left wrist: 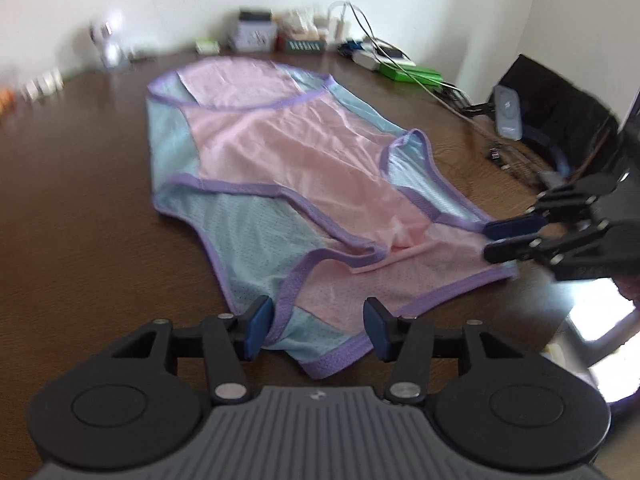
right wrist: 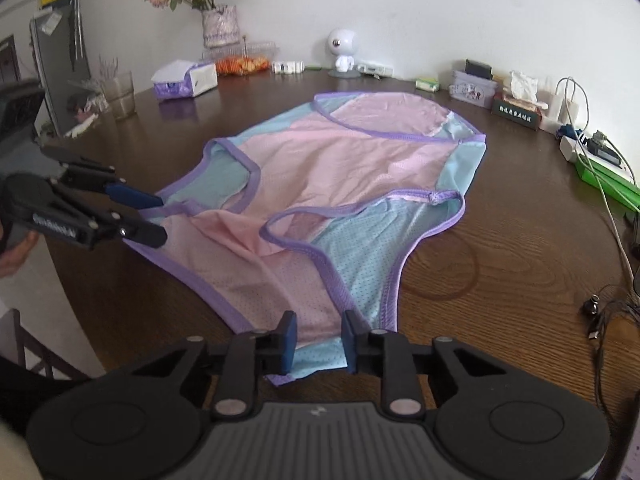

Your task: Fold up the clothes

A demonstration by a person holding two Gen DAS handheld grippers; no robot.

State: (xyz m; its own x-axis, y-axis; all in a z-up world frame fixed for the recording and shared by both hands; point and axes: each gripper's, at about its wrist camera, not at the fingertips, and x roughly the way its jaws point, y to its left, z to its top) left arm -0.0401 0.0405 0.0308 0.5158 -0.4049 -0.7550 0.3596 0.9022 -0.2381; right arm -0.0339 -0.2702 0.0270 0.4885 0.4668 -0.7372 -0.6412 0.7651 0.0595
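Note:
A sleeveless mesh top (left wrist: 304, 160) (right wrist: 340, 160) in pink and light blue with purple trim lies flat on the dark wooden table (left wrist: 80, 200) (right wrist: 500, 280). My left gripper (left wrist: 318, 328) is wide open at the top's near hem corner, and the cloth lies between its pads. In the right wrist view the left gripper (right wrist: 154, 218) comes in from the left at the garment's edge. My right gripper (right wrist: 320, 344) is open with a narrower gap, its pads either side of another hem corner. The right gripper (left wrist: 496, 240) also shows at the right in the left wrist view.
Along the wall stand a vase of flowers (right wrist: 220, 26), a tissue pack (right wrist: 184, 80), a white figurine (right wrist: 342, 54), tins (right wrist: 474, 88) and a glass (right wrist: 120, 94). Cables and a green box (right wrist: 608, 176) crowd the right side. A dark chair (left wrist: 560, 112) stands beyond the table's edge.

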